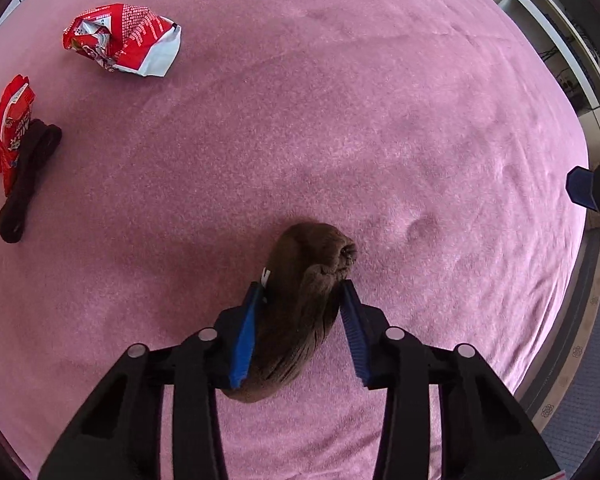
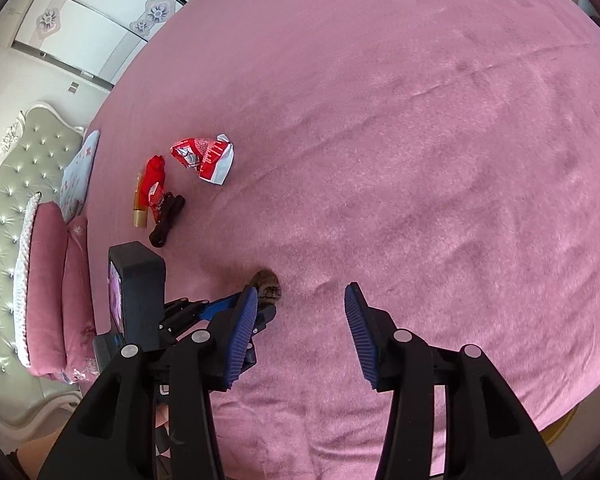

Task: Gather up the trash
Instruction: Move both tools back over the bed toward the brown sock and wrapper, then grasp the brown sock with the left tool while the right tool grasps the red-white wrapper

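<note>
Brown knitted fabric, a rolled sock point(image 1: 300, 312) by the look of it, sits clamped between the blue pads of the left gripper point(image 1: 303, 292) low over the pink bedspread point(image 1: 380, 120), while the right gripper point(image 2: 300, 292) hangs spread wide with nothing between its fingers. The trash itself lies well apart toward the pillows: a crumpled red-and-white snack bag point(image 1: 124, 40), and a smaller red wrapper point(image 1: 14, 132) resting against a dark sock point(image 1: 28, 176) beside a yellow tube point(image 2: 140, 204). Judging by this, the sock is only being moved aside, so next the free right gripper should reach across and close on the crumpled bag.
</note>
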### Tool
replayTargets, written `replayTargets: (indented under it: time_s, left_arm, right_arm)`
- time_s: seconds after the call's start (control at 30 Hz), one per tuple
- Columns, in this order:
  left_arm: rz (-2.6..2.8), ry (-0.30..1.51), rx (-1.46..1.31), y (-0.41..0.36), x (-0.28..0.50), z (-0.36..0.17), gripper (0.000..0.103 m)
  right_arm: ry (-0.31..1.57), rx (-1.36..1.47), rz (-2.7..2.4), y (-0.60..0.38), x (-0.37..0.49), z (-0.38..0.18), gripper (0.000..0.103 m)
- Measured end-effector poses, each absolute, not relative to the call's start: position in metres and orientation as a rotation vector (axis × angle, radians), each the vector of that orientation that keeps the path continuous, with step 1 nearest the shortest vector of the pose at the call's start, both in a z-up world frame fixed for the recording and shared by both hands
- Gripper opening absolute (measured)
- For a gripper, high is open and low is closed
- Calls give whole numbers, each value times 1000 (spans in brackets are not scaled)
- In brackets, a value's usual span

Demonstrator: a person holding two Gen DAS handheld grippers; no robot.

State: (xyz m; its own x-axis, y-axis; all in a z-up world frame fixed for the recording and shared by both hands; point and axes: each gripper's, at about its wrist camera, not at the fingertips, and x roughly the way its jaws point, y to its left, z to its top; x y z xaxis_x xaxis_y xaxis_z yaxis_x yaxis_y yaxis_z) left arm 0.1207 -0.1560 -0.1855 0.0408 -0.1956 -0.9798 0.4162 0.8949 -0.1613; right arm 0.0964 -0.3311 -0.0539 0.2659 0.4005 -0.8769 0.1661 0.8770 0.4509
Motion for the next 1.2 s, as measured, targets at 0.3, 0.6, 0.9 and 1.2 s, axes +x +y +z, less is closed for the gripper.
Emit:
replayTargets:
  time_s: [0.3, 0.6, 0.9, 1.2]
  left_arm:
    - [-350, 1457, -95, -99, 153, -171, 8]
    - [-236, 1327, -298, -23, 187, -127, 8]
    - [-167, 1237, -429, 28, 220, -105, 9]
    - [-164, 1240, -449, 32, 233, -102, 9]
  right_arm:
    - [1380, 442, 287, -304, 153, -73, 45]
    - [1395, 314, 429, -241, 226, -81, 45]
    - [1328, 135, 489, -183, 307, -84, 45]
    - [1396, 72, 479, -160, 324, -118, 40]
